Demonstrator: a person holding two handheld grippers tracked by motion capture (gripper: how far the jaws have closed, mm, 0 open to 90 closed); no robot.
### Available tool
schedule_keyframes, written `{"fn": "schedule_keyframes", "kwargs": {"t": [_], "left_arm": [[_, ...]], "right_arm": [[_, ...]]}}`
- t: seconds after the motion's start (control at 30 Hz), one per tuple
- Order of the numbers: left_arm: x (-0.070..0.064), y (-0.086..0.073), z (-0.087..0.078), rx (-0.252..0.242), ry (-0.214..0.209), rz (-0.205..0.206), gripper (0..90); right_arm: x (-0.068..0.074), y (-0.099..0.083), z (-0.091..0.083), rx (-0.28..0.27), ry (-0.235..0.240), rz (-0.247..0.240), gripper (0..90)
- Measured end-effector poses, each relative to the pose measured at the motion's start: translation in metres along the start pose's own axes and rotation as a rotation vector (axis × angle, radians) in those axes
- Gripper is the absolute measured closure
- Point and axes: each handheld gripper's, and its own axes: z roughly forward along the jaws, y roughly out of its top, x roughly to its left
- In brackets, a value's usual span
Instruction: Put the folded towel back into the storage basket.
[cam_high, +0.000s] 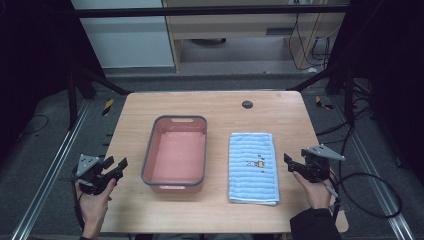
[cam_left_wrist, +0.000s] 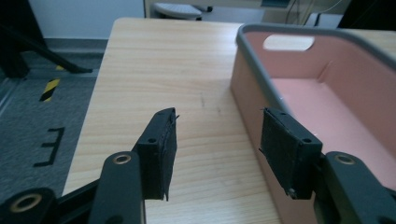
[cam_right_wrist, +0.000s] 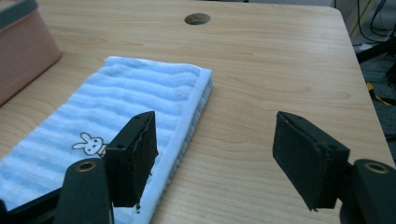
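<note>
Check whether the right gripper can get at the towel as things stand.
Probably yes. The right gripper sits just beside the folded towel, jaws open and empty, with bare table around the towel's near edge and nothing lying on it.

Tub (cam_high: 175, 152) is sitting mid-table (cam_high: 220, 215), slightly left of centre. Folded towel (cam_high: 253, 167) is lying flat just right of it, parallel, not touching. Cable hole (cam_high: 247, 104) is sitting behind the towel, near the far edge. Left gripper (cam_high: 116, 167) is hovering at the table's left edge, just left of the tub; in the left gripper view the tub wall (cam_left_wrist: 252, 84) is sitting by one jaw. Right gripper (cam_high: 292, 164) is hovering just right of the towel, near the right edge.
</note>
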Motion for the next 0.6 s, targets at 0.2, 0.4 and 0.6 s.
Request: {"fn": "schedule_keyframes", "kwargs": {"t": [0.2, 0.4, 0.6], "left_arm": [[-0.009, 0.009, -0.01, -0.048, -0.043, 0.017, 40.9], [-0.023, 0.016, -0.016, -0.069, -0.084, 0.031, 39.4], [-0.036, 0.019, -0.018, -0.07, -0.109, 0.057, 37.3]], "right_arm": [[0.005, 0.008, -0.006, -0.025, 0.022, -0.027, 28.6], [0.005, 0.012, -0.01, -0.035, 0.036, -0.022, 27.6], [0.005, 0.016, -0.014, -0.048, 0.045, -0.024, 27.1]]}}
